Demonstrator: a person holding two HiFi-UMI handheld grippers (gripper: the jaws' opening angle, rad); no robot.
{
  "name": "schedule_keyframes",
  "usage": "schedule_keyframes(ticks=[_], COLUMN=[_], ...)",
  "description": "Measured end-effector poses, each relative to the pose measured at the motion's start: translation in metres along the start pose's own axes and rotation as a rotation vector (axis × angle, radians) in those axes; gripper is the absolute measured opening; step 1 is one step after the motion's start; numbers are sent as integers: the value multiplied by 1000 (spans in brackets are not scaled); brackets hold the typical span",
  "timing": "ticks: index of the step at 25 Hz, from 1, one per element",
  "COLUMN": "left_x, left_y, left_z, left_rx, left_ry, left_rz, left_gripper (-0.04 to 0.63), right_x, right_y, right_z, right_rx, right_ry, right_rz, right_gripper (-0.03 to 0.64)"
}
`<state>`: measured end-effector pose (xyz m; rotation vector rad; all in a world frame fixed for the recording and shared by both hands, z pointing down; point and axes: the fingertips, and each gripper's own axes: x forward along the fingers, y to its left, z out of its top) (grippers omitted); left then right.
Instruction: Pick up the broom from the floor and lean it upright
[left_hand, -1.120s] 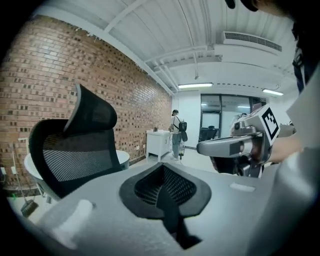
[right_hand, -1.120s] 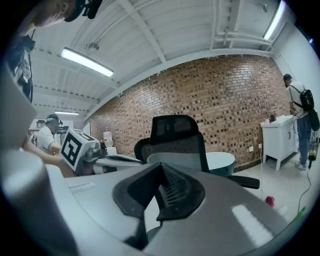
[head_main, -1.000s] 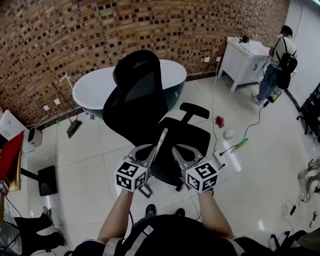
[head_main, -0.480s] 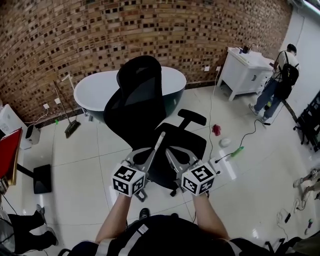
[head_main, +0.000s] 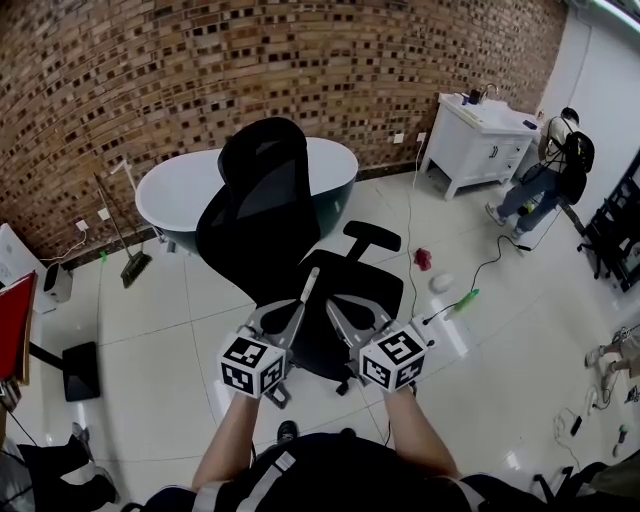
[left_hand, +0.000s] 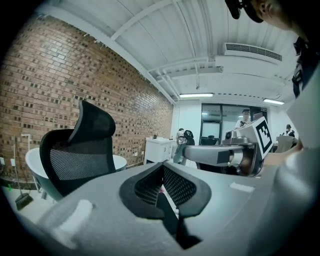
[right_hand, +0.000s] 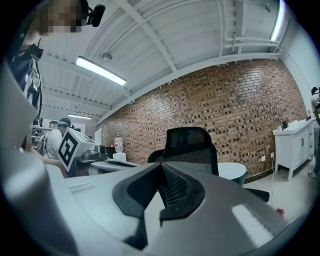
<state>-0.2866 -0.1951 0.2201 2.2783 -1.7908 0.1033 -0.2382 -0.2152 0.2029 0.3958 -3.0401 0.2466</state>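
Hovering: 2 hand-held grippers (left_hand: 161, 166) (right_hand: 161, 166), jaws closed, empty | 1 chair (head_main: 265, 205) | 1 broom (head_main: 133, 268)

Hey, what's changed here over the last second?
Nothing was taken hold of or let go. The head view swung slightly, so the office chair sits a bit further left in it. The left gripper and right gripper stay shut and empty, side by side before the chair.

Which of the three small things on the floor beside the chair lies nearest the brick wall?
The red one; the white one and green one lie farther out.
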Motion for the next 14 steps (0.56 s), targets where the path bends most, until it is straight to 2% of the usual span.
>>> schedule_keyframes(ticks=[14], left_x=[5], left_y=[-3], left_z=[7], left_rx=[5], left_ry=[-5], left_rz=[-15], left_gripper=[2], right_x=[0], right_y=[-6], right_z=[3], right_rx=[4], right_ry=[-14], right_rz=[-11], right_gripper=[6])
